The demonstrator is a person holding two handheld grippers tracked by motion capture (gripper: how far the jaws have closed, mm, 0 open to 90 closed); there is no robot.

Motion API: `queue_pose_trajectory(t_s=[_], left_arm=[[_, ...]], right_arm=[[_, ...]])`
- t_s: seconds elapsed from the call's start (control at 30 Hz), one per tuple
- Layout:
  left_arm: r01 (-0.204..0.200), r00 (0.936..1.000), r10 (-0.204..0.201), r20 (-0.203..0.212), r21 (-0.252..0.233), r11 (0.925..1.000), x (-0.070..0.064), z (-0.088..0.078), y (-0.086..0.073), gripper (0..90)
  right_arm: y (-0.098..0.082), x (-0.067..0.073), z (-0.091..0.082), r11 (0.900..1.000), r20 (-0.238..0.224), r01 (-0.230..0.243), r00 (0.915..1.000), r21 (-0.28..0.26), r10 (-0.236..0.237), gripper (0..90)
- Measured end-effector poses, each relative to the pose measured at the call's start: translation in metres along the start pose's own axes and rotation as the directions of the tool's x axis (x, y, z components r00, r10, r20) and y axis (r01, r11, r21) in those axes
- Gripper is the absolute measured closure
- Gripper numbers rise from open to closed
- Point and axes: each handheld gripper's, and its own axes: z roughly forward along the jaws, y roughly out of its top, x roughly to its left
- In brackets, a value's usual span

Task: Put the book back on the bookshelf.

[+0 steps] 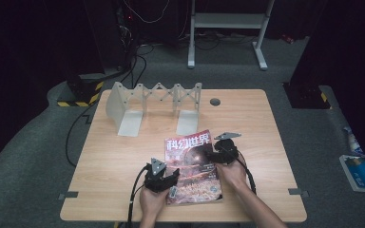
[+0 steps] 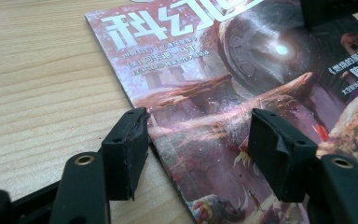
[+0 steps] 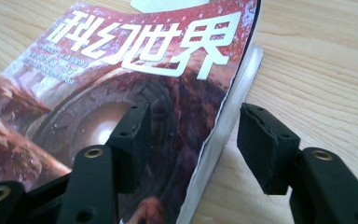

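A magazine (image 1: 192,166) with a red cover and large white characters lies flat on the wooden table (image 1: 123,156), near its front edge. My left gripper (image 1: 168,177) sits low at the magazine's left edge. In the left gripper view the jaws (image 2: 198,140) stand open astride that edge, one over bare wood, the other over the cover (image 2: 223,70). My right gripper (image 1: 217,155) is at the magazine's right edge. Its jaws (image 3: 193,135) are open too, with the slightly lifted cover (image 3: 135,56) and the page block between them, untouched by the pads.
A white folding book rack (image 1: 154,102) stands at the back of the table, just behind the magazine's top edge. A grey round cap (image 1: 215,101) sits in the tabletop beside it. Blue items (image 1: 361,171) lie on the floor at the right.
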Motion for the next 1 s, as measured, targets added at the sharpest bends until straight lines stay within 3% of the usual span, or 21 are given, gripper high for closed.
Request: queue_pose_trajectory(t_s=[0.37,0.57,0.6,0.73,0.87,1.0], left_arm=[[0.002,1.0000,-0.002,-0.004,-0.002,1.0000,0.000,0.000,0.000,38.9],[0.030,0.9995,-0.030,0.010,-0.003,0.9995,0.004,0.000,0.000,41.4],[0.056,0.9982,-0.056,0.021,-0.008,0.9984,0.006,-0.001,0.000,43.3],[0.051,0.9986,-0.051,0.017,-0.009,0.9986,0.006,-0.001,0.000,44.3],[0.034,0.9994,-0.034,0.007,-0.009,0.9994,0.004,0.000,0.000,44.4],[0.029,0.9996,-0.029,0.004,-0.009,0.9995,0.004,0.000,0.001,44.6]], right_arm=[[0.000,-0.007,0.011,0.999,-0.048,-0.031,0.9984,0.008,0.032,38.4],[-0.001,-0.004,0.015,0.999,-0.053,-0.022,0.9983,0.027,0.024,37.2],[-0.001,-0.004,0.015,0.999,-0.057,-0.030,0.9979,0.033,0.032,37.2],[-0.002,-0.004,0.015,0.999,-0.056,-0.033,0.9978,0.032,0.035,37.5],[-0.002,-0.003,0.015,0.999,-0.045,-0.022,0.9987,0.023,0.023,38.3],[0.000,0.003,0.010,1.000,-0.027,0.026,0.9993,0.009,-0.026,46.9]])
